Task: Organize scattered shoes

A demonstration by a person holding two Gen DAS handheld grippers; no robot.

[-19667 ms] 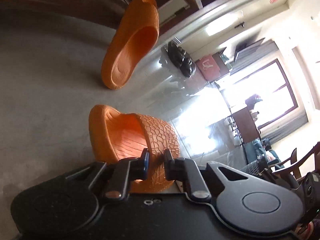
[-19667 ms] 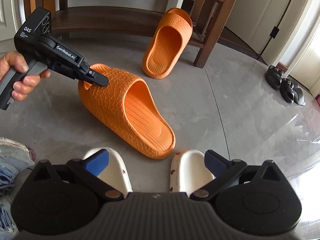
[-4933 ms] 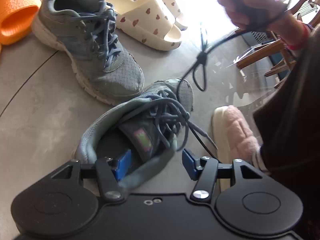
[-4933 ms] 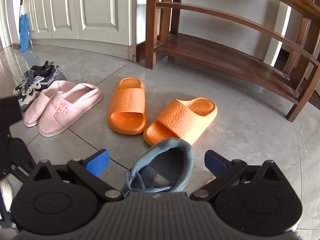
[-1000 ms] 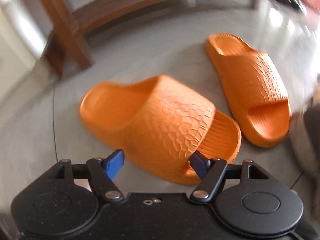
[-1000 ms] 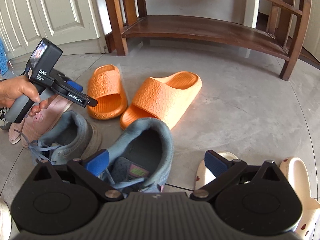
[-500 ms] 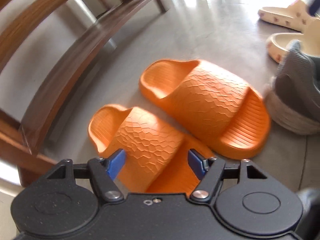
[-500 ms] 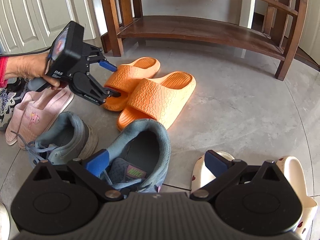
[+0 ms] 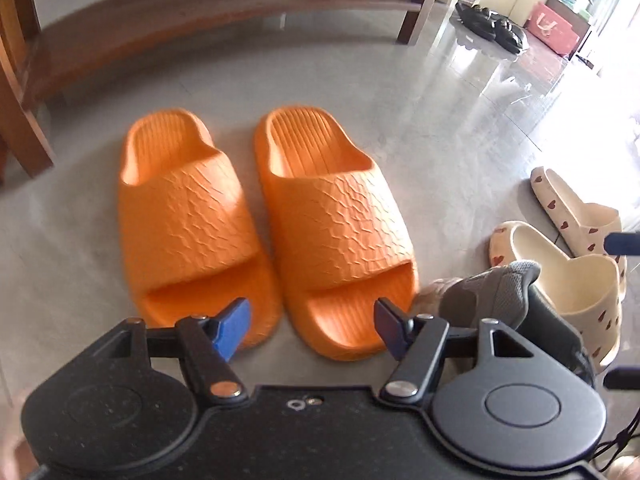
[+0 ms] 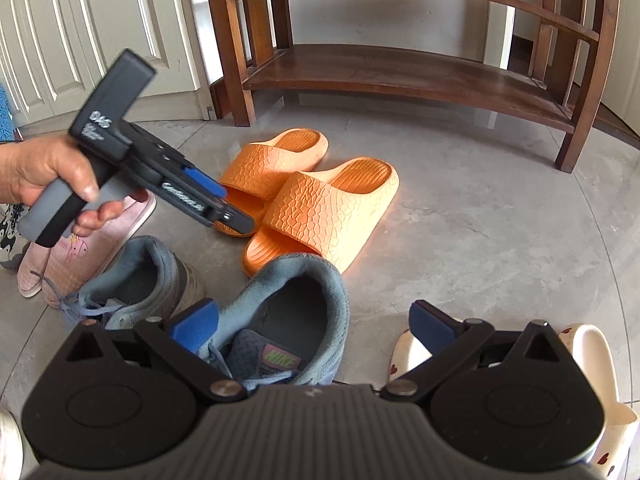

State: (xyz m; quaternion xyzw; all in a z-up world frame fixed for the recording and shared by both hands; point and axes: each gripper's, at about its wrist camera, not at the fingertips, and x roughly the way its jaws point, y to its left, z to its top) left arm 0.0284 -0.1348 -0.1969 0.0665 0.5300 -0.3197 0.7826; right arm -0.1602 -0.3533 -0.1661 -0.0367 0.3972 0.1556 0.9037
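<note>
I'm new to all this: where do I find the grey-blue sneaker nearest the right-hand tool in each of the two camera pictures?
Left wrist view: only the grey-blue sneaker heel collar shows, at lower right, beside the orange slides.
Right wrist view: it lies bottom centre, opening upward, between the right gripper fingers.
Shared landmark: the orange slides, paired side by side before the wooden shoe rack; the sneaker sits just behind their toe ends in both.

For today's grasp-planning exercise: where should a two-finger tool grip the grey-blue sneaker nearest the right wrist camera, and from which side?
Probably the padded heel collar of the grey-blue sneaker, from above: one finger inside the open mouth, one outside. The sneaker stands upright, its opening faces up, and the collar rim is thin enough to pinch.
</note>
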